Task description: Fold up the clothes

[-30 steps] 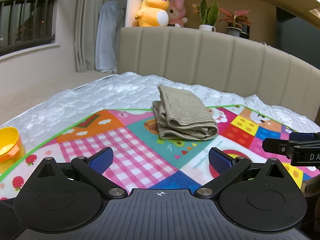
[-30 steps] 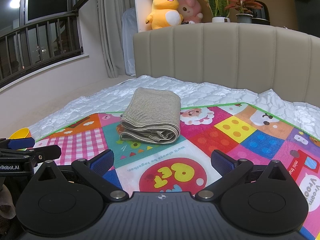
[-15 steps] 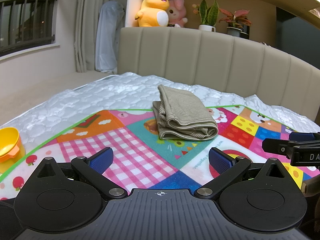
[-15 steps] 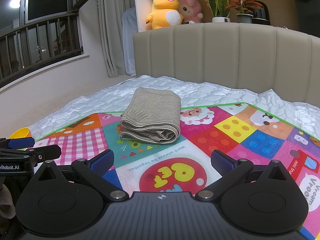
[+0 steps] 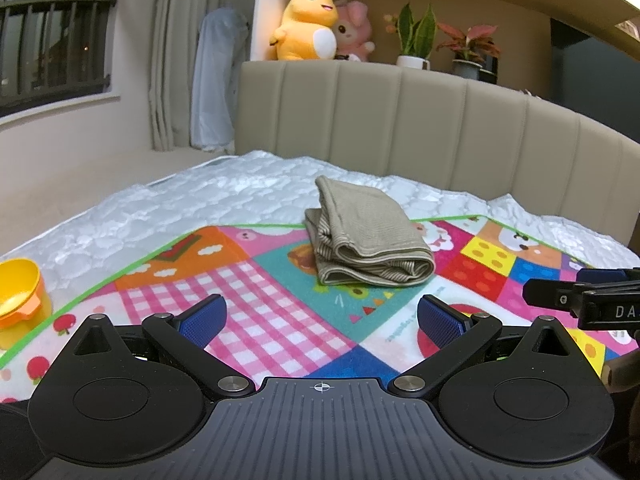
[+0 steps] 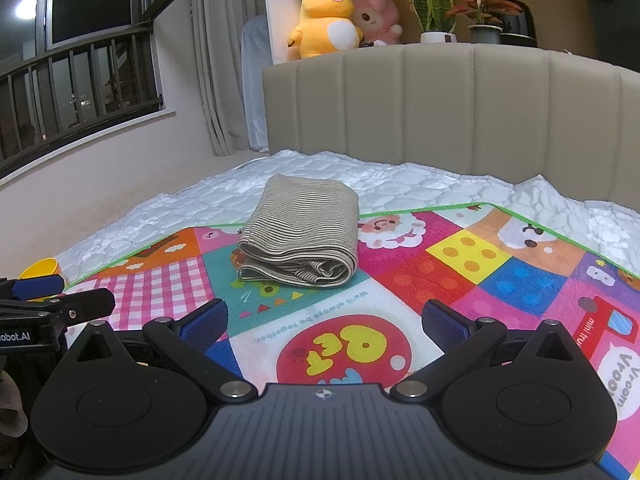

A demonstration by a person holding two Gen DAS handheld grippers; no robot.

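A beige striped garment (image 5: 366, 236) (image 6: 304, 232) lies folded into a thick bundle on the far part of a colourful play mat (image 5: 256, 312) (image 6: 472, 268). My left gripper (image 5: 320, 318) hovers low over the mat's near side, open, with nothing between its blue pads. My right gripper (image 6: 324, 320) is also open and empty, well short of the garment. Each gripper shows at the edge of the other's view: the right one (image 5: 580, 298) and the left one (image 6: 48, 300).
The mat lies on a white quilted mattress (image 5: 208, 200) with a beige padded headboard (image 5: 440, 128) behind. A yellow plastic bowl (image 5: 22, 296) sits at the mat's left edge. Plush toys (image 6: 328, 20) and potted plants (image 6: 436, 12) stand on the ledge above the headboard.
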